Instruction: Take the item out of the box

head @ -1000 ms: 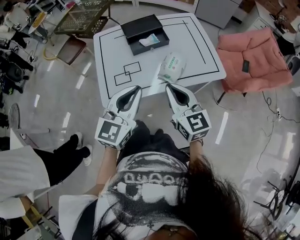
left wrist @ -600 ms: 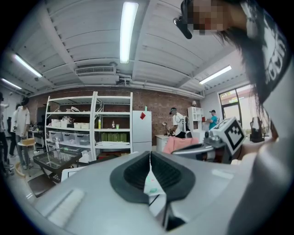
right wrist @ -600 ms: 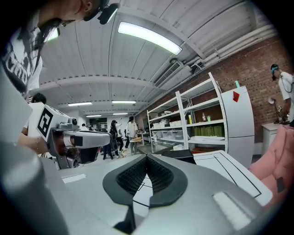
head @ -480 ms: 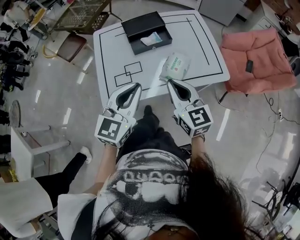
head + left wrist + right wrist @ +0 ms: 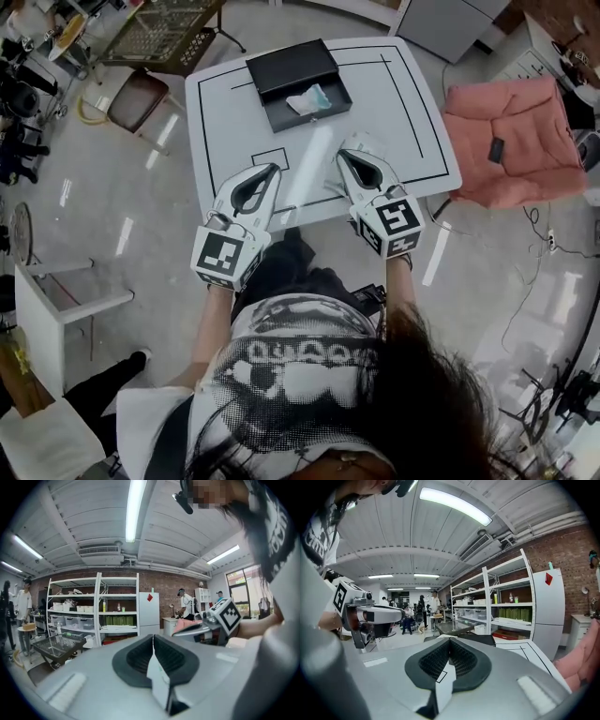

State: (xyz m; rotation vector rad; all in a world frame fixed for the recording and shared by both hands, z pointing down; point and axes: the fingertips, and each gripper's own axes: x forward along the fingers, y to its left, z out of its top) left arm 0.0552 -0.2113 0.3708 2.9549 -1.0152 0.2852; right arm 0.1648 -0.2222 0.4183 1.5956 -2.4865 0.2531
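Note:
A black open box [image 5: 281,67] sits at the far side of the white table [image 5: 225,112], with a white and teal packet [image 5: 308,98] inside its tray. Both grippers hover over the table's near edge, well short of the box. My left gripper [image 5: 276,170] is shut and empty, its pads [image 5: 153,641] meeting. My right gripper [image 5: 341,156] is shut and empty too, its pads [image 5: 449,641] together. It covers most of a white packet [image 5: 373,146] lying on the table. In the right gripper view the box [image 5: 480,639] shows just beyond the jaws.
A pink cushioned chair [image 5: 511,127] stands right of the table. A brown stool [image 5: 131,98] and a wire basket [image 5: 169,28] are at the far left, and a grey cabinet [image 5: 441,21] behind. A white side table [image 5: 56,305] stands at my left. Shelves [image 5: 93,616] line the brick wall.
Both grippers have moved forward from in front of the table to over its near edge; the right one now covers the loose white packet. A person at the left has walked off.

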